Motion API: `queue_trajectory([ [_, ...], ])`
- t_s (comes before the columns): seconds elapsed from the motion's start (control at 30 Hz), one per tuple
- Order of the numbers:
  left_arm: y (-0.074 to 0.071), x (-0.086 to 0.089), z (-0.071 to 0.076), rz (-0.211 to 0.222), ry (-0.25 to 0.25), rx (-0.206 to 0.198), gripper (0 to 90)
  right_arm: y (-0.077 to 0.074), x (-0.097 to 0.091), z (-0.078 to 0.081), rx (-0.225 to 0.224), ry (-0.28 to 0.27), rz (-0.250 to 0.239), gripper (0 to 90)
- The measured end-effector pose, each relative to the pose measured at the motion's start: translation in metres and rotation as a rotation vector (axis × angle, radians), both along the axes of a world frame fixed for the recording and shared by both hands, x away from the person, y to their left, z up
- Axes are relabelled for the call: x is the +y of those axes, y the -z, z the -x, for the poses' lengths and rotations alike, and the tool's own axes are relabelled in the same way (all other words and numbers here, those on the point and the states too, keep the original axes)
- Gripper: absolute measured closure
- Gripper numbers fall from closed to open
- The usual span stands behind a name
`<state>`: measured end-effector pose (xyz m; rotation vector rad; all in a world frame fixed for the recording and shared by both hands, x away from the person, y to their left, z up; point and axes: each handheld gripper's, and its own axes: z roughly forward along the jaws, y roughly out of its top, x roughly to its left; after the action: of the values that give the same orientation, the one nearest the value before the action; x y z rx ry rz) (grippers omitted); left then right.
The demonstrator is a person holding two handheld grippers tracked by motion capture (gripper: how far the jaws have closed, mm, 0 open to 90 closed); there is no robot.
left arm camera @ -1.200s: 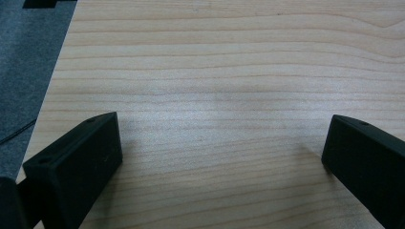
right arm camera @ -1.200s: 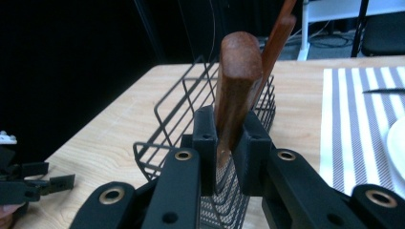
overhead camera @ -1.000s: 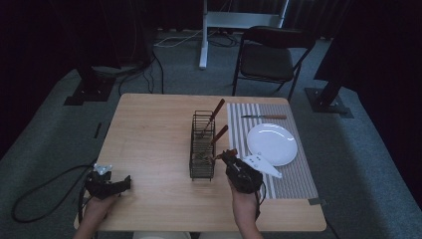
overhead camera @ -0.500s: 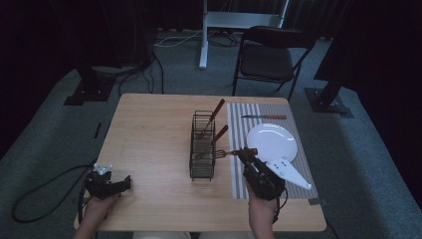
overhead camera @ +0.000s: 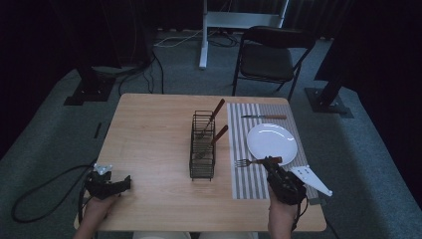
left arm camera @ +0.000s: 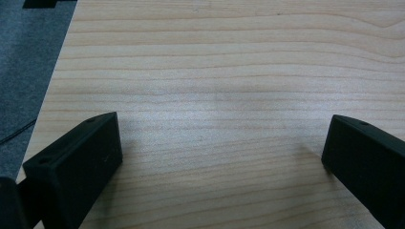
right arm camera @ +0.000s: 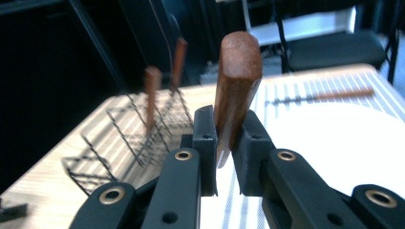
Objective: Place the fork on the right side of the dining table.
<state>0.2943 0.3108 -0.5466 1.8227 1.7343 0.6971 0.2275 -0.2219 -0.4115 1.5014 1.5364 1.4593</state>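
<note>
A fork (overhead camera: pixel 251 162) with a brown wooden handle (right arm camera: pixel 237 86) lies level over the striped placemat (overhead camera: pixel 246 181), just left of the white plate (overhead camera: pixel 272 141). Its tines point left. My right gripper (overhead camera: pixel 274 169) (right arm camera: pixel 229 138) is shut on that handle at the table's front right. Whether the fork touches the mat I cannot tell. A black wire caddy (overhead camera: pixel 203 144) (right arm camera: pixel 129 133) holds two more wooden-handled utensils. My left gripper (overhead camera: pixel 119 184) (left arm camera: pixel 222 152) rests open at the front left corner, with bare wood between its jaws.
A wooden-handled knife (overhead camera: pixel 263 117) (right arm camera: pixel 320 97) lies across the placemat behind the plate (right arm camera: pixel 334 138). The wooden table (overhead camera: pixel 149 134) has open room left of the caddy. A black chair (overhead camera: pixel 271 57) stands behind the table, and a cable (overhead camera: pixel 45 194) trails on the floor at the left.
My right gripper has moved right from beside the caddy to over the placemat, carrying the fork with it. The left gripper has stayed still.
</note>
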Motion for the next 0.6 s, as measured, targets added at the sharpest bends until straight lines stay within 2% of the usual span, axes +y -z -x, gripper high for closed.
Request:
queue_trajectory([
  [0.17, 0.000, 0.000, 0.000, 0.002, -0.002, -0.002, 0.3, 0.027, -0.020, -0.008, 0.071, 0.016, -0.059, 80.9],
  [0.3, 0.000, 0.000, 0.000, 0.002, -0.001, -0.002, 0.3, 0.039, -0.028, -0.012, 0.108, 0.028, -0.074, 80.9],
  [0.33, 0.000, 0.000, 0.000, 0.002, -0.002, -0.002, 0.3, 0.047, -0.033, -0.014, 0.136, 0.034, -0.080, 80.8],
  [0.5, 0.000, 0.000, 0.000, 0.002, -0.002, -0.002, 0.2, 0.056, -0.040, -0.016, 0.166, 0.052, -0.086, 80.8],
  [0.53, 0.000, 0.000, 0.000, 0.002, -0.001, -0.002, 0.3, 0.059, -0.045, -0.016, 0.178, 0.060, -0.111, 80.8],
  [0.6, 0.000, 0.000, 0.000, 0.002, -0.001, -0.002, 0.3, 0.062, -0.048, -0.017, 0.187, 0.070, -0.107, 80.9],
])
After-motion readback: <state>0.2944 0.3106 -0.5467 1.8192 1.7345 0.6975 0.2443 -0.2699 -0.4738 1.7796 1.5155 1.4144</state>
